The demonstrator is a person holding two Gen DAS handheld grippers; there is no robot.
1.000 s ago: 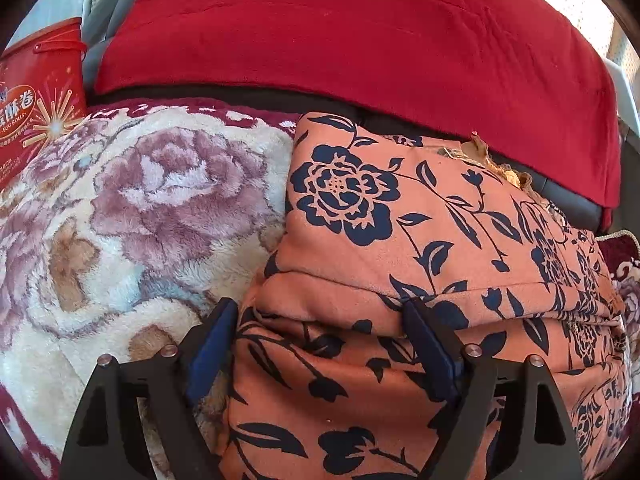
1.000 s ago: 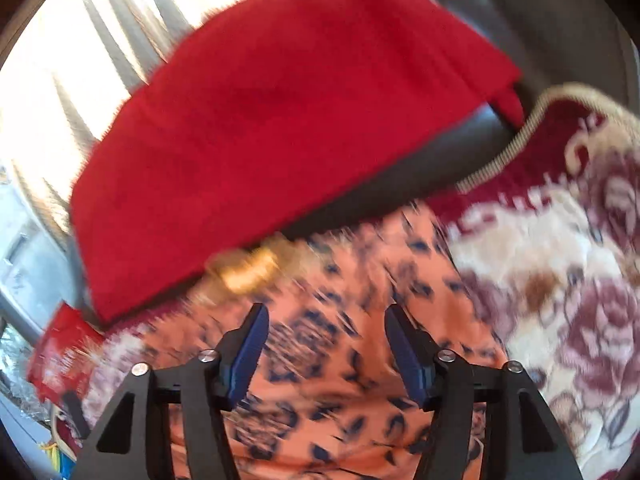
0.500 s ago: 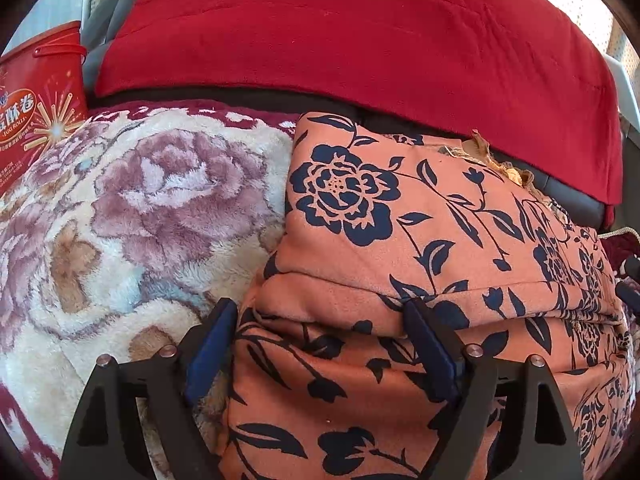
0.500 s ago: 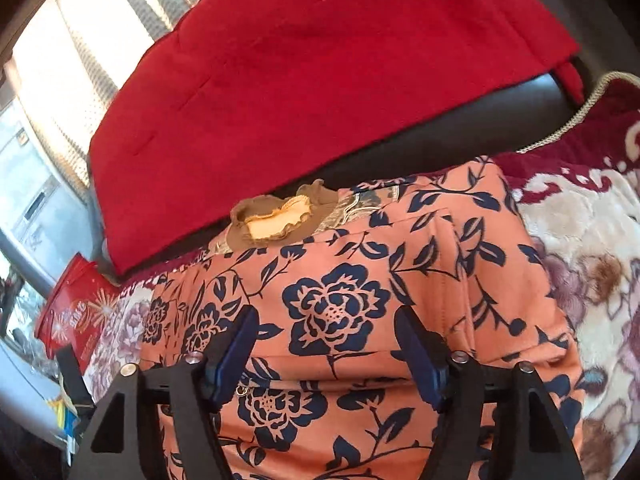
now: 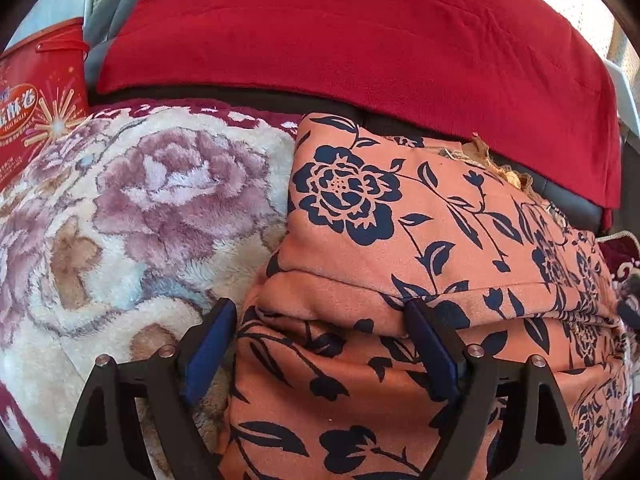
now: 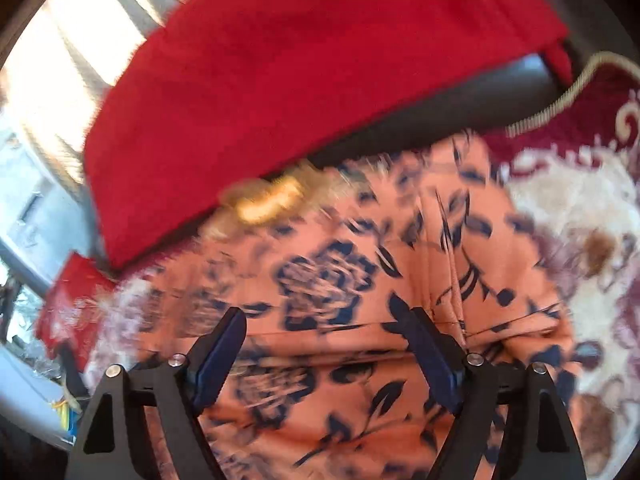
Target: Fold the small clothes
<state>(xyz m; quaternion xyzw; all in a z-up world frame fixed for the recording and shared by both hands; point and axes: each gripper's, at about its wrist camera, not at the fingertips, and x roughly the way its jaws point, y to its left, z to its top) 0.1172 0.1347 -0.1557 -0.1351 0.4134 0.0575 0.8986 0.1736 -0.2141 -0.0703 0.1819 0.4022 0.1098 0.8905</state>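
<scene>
An orange garment with dark blue flowers [image 5: 400, 240] lies folded on a plush floral blanket [image 5: 140, 208]; its upper part is folded down over the lower part. Its frilly tan collar [image 5: 500, 168] lies at the far edge. My left gripper [image 5: 320, 320] is open, its jaws wide apart over the garment's left edge at the fold line, holding nothing. In the right wrist view the garment [image 6: 340, 280] is blurred by motion. My right gripper [image 6: 324, 328] is open over the fold near the garment's right side, holding nothing.
A red blanket [image 5: 360, 40] drapes over the dark sofa back [image 5: 568, 200] behind the garment. A red gift box [image 5: 36, 112] stands at the far left. The floral blanket [image 6: 580, 220] extends to the right of the garment.
The left gripper has not moved. The right gripper swung in toward the garment, then shifted again; its view is blurred now. Both stay open.
</scene>
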